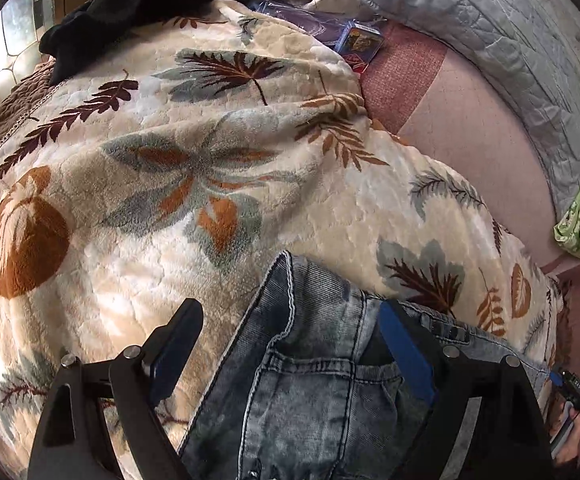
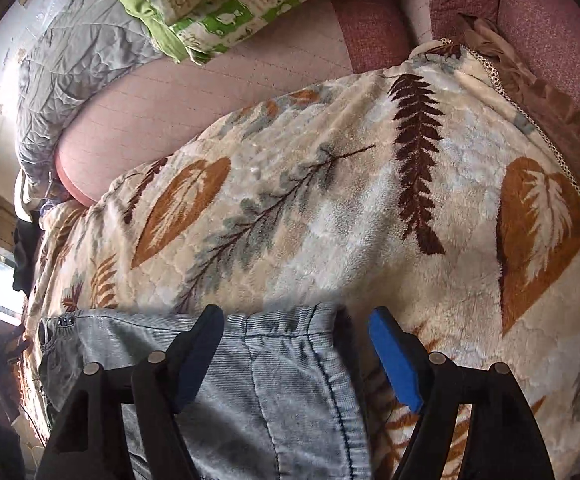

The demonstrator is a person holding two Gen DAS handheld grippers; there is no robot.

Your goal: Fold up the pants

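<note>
My left gripper [image 1: 290,344] and right gripper [image 2: 295,344] both hold their fingers apart over the jeans [image 1: 309,380], which lie on the blanket [image 1: 170,200]; bare blanket extends beyond the jeans' edges.

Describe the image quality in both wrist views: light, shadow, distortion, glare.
Left wrist view: heavy fisheye bulge, black corners; daylight from the window blows out the upper left, while the jeans between the open left gripper stay sharp. Right wrist view: same curvature, overexposed glare along the left edge, a soft shadow on the leaf blanket ahead of the right gripper.
</note>
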